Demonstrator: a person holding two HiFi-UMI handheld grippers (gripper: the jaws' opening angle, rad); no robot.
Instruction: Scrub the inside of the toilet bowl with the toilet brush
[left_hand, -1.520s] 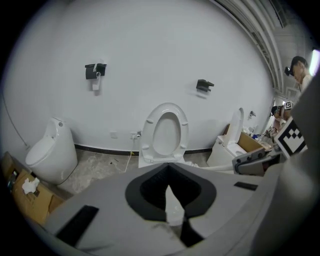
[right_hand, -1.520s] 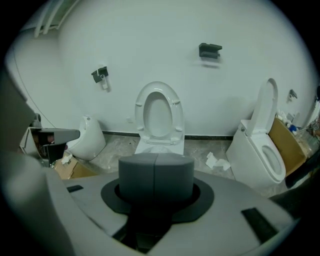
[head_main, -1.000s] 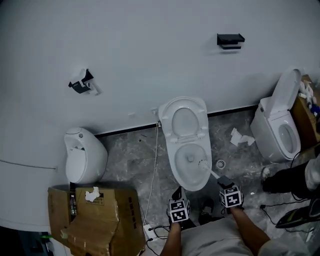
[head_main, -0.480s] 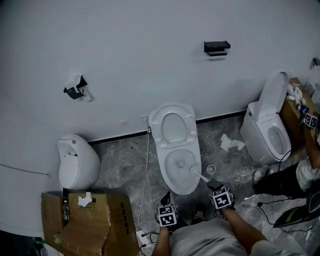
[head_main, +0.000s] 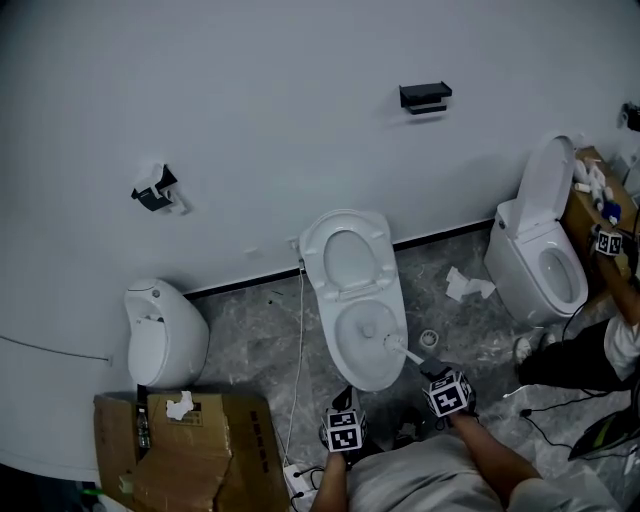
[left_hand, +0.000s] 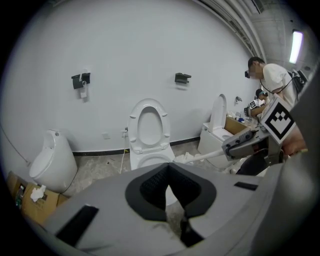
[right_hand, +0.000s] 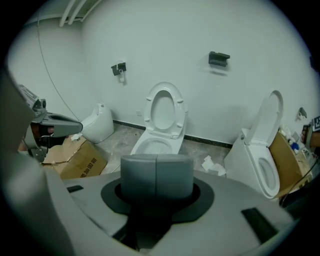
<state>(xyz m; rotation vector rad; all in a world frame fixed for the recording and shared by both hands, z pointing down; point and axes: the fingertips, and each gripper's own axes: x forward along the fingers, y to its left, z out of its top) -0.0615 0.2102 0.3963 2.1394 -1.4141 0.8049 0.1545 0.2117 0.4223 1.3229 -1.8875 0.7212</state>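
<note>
Left gripper (left_hand: 169, 186) drifted; right fingers (right_hand: 140, 175) hide the toilet brush (head_main: 403, 351).

Toilet bowl (head_main: 340, 350) is wide open from the near side
Cardboard box (head_main: 200, 450) near-left, second toilet (head_main: 520, 250) far-right, crumpled paper (head_main: 468, 288) between; toilet brush (head_main: 405, 353) crosses the right rim.

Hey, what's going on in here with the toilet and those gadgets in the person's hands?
A person is scrubbing the white ceramic toilet that stands against the wall. Their right gripper is clamped on a white long-handled toilet brush, and the brush's head is down inside the bowl. The left gripper is shut and empty, hanging near the bowl's front edge. The oval seat is raised.
</note>
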